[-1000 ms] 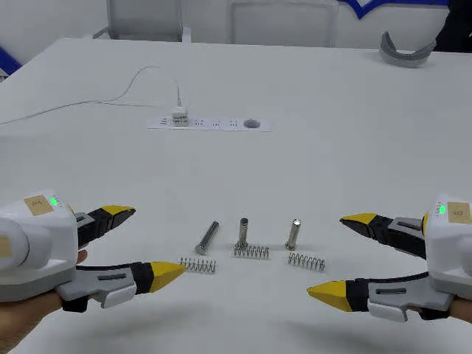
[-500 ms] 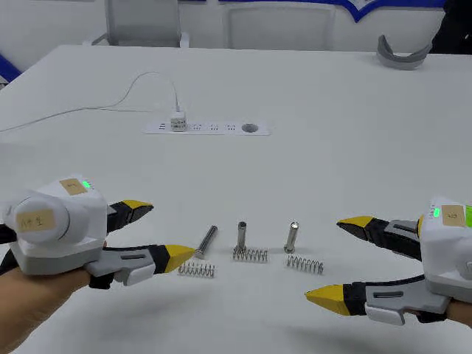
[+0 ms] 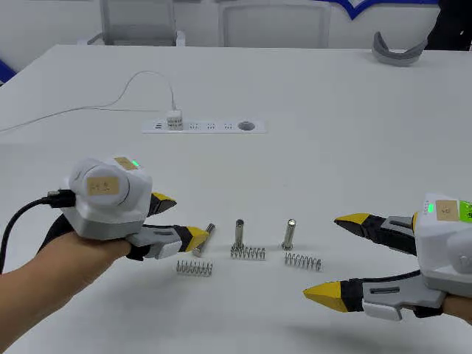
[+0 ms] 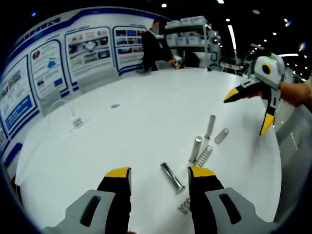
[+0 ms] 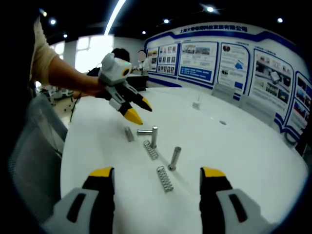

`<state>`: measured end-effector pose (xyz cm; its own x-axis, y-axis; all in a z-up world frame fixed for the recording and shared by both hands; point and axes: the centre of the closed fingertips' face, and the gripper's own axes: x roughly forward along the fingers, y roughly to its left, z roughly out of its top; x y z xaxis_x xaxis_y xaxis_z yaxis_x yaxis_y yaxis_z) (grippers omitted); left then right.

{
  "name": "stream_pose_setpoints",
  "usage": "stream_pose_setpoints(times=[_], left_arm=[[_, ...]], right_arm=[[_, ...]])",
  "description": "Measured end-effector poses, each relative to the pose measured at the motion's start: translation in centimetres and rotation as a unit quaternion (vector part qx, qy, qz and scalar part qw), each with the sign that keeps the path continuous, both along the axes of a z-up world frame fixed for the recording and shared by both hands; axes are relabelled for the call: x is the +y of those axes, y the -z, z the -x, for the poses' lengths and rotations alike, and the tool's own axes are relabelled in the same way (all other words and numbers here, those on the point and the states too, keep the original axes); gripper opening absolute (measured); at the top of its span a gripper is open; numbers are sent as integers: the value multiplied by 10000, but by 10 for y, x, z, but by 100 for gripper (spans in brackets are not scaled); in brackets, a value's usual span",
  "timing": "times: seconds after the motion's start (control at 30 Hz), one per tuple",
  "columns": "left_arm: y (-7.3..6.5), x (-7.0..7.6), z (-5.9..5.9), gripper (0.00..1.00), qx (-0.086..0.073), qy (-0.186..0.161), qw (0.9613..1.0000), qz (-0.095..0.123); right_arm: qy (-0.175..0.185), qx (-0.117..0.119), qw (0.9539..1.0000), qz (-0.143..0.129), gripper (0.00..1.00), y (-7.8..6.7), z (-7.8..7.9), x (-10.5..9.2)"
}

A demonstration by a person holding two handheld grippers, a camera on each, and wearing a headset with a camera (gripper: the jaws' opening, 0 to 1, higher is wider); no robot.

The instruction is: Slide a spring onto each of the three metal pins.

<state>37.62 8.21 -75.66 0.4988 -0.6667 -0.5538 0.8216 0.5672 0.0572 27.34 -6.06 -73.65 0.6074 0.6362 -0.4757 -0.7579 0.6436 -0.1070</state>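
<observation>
Three metal pins sit mid-table: the left pin (image 3: 206,236) lies on its side, while the middle pin (image 3: 239,231) and right pin (image 3: 289,234) stand upright. A spring lies in front of each: left spring (image 3: 194,268), middle spring (image 3: 248,253), right spring (image 3: 303,261). My left gripper (image 3: 184,218) is open, its tips at the lying pin's near end; that left pin (image 4: 171,176) shows between my left gripper's (image 4: 160,172) jaws. My right gripper (image 3: 332,257) is open and holds nothing, right of the right spring. The nearest pin (image 5: 174,158) and spring (image 5: 165,178) lie ahead of my right gripper (image 5: 156,171).
The white table (image 3: 332,133) stretches far back. A white power strip (image 3: 203,126) with a plugged-in charger and cable lies at mid-back. A grey curved object (image 3: 398,51) rests at the back right. Chairs stand behind the table.
My left gripper has moved right and forward, up to the lying left pin. The right gripper has stayed in about the same place, still open.
</observation>
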Motion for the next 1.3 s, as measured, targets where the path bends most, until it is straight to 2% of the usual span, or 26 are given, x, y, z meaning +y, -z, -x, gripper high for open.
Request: stream_pose_setpoints(times=[0.07,0.2,0.23,0.43,0.73,0.87,0.97,1.13,1.3], left_arm=[[5,-4,-1,46,45,-1,9999,-108],[9,-10,-5,42,153,-74,9997,-180],[11,-10,-9,41,201,-122,9995,-211],[22,-16,-10,36,407,-183,9981,-419],[31,-23,-10,26,562,-209,9962,-631],[35,-24,-10,19,587,-193,9952,-759],[37,-23,-9,14,688,-256,9939,-820],[41,-22,-9,13,792,-296,9923,-904],[42,-21,-10,12,760,-258,9912,-1051]], right_arm=[[11,-4,10000,1,73,-1,0,0],[14,11,10000,12,73,1,0,-1],[12,21,10000,18,73,1,0,-1],[15,33,10000,26,73,2,0,-1],[45,66,10000,41,73,4,0,-3],[56,56,10000,34,73,3,0,-3],[55,62,9999,61,73,4,0,-4],[58,63,9999,60,73,4,1,-4],[53,74,9999,61,73,5,1,-4]])
